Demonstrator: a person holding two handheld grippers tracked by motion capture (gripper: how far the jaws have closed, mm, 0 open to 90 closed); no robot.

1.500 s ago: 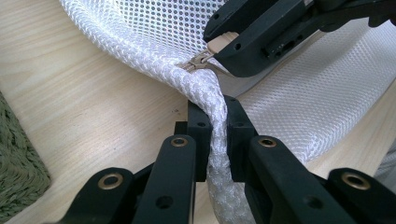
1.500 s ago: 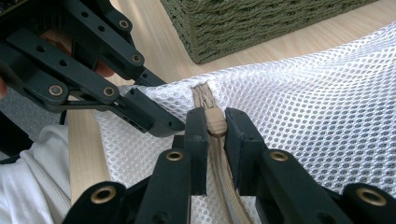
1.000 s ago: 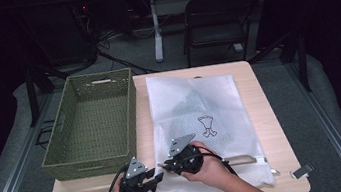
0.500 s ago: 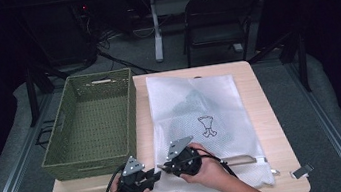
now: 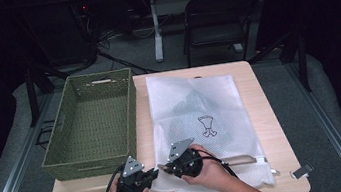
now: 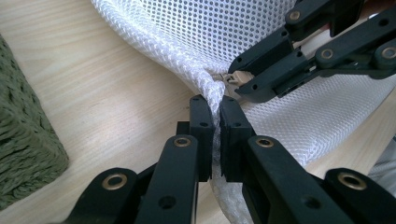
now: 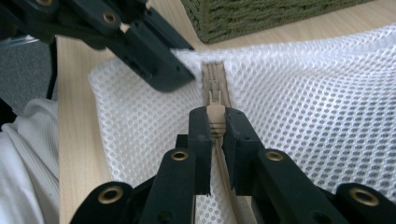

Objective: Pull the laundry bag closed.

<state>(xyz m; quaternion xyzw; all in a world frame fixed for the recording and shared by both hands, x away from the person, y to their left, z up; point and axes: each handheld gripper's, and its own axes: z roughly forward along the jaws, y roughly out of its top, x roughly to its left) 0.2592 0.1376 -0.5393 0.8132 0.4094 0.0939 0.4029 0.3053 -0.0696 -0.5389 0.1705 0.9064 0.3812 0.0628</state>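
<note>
Mesh bag (image 5: pixel 197 122): it is lying flat on the table (image 5: pixel 274 127), right of centre in the high view; I am judging it light, soft and floppy, so it is folding easily.
Bag corner (image 6: pixel 208 88): my left gripper (image 6: pixel 215 116) has just been closing and is now clamped on this bunched edge, in the middle of the left gripper view.
Zipper (image 7: pixel 215 81): I am thinking it needs the cloth held tight.
Zipper pull (image 7: pixel 216 119): my right gripper (image 7: pixel 215 122) is pinching this small tab; it is probably slippery.
</note>
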